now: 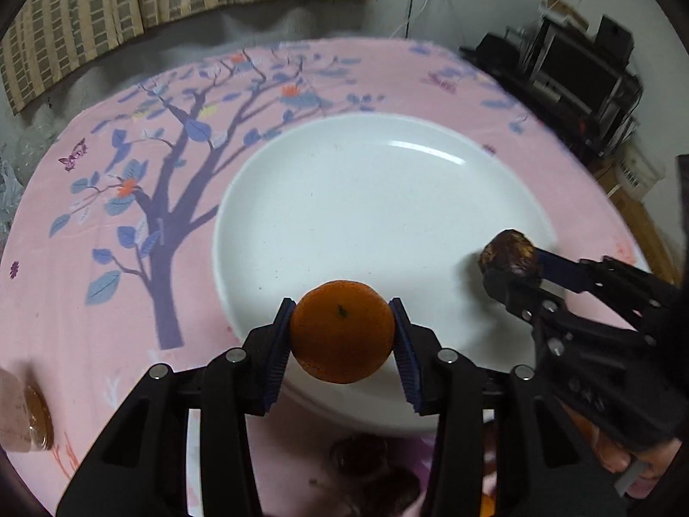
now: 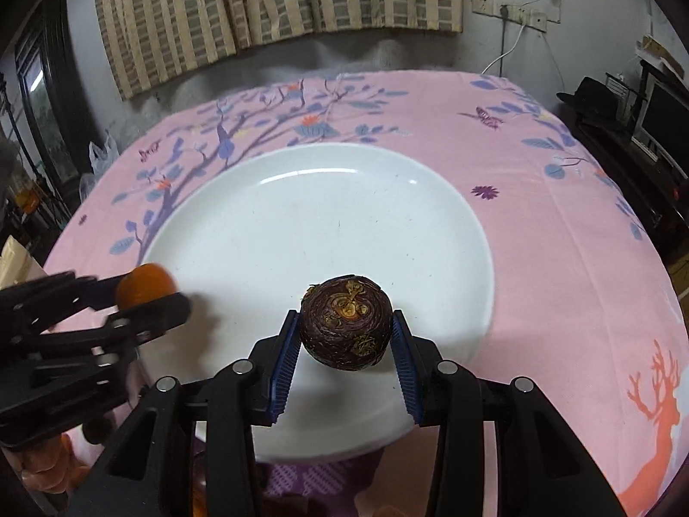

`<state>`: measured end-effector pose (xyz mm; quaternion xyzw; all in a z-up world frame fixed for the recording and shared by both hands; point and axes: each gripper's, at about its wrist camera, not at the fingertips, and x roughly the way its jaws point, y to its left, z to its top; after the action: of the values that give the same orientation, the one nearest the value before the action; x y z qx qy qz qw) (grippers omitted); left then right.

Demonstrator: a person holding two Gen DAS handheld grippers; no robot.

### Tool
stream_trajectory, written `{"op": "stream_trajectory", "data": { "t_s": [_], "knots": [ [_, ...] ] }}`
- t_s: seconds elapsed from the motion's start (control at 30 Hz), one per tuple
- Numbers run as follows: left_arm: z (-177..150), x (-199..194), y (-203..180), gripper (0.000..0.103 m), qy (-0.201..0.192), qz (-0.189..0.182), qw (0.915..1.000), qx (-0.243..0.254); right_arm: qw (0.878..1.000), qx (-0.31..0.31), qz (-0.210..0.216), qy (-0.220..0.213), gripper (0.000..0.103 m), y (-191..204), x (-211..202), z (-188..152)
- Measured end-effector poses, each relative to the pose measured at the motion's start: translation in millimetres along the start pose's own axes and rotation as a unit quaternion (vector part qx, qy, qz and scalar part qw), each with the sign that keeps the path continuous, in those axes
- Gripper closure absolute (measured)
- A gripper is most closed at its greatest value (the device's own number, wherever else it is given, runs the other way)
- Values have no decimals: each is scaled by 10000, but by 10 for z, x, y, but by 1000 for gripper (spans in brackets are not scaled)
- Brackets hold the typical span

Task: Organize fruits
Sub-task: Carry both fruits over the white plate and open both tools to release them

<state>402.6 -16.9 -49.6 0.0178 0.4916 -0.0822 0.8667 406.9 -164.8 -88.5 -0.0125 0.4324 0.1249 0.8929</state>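
Left wrist view: my left gripper [image 1: 342, 336] has its jaws clamped on an orange [image 1: 342, 331] above the near rim of the white plate [image 1: 379, 198]. My right gripper [image 2: 344, 342] grips a dark purple fruit [image 2: 346, 323] over the same plate [image 2: 301, 224], mid-table on the pink tablecloth [image 2: 560, 237].

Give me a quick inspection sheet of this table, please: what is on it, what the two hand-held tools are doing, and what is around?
Surface: pink cloth with tree print, covering the table.
Job's things: round orange fruit and dark brown round fruit, both held over the large white plate, which is bare.
Clutter: clear jar with amber contents at the cloth's near left.
Grippers: left tool shut on the orange fruit; right tool shut on the brown fruit.
Cables: white lead at wall socket.
Surroundings: striped curtain, dark shelving.
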Motion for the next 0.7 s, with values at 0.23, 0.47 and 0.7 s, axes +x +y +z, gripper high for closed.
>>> {"op": "stream_trajectory", "data": {
  "t_s": [0.23,0.47,0.7],
  "knots": [
    [17,-112,71,22,-171,330,9992,-137,9999,-126,-52,-90,46,29,-80,-47],
    [-543,-1117,504,5,-1034,355,9924,-563,9955,-124,399,-849,31,100,-908,-471],
    [-1594,-1328,1022,5,-924,711,9877,-1041,9793,-532,1754,-861,27,614,-1479,-1642]
  ]
}}
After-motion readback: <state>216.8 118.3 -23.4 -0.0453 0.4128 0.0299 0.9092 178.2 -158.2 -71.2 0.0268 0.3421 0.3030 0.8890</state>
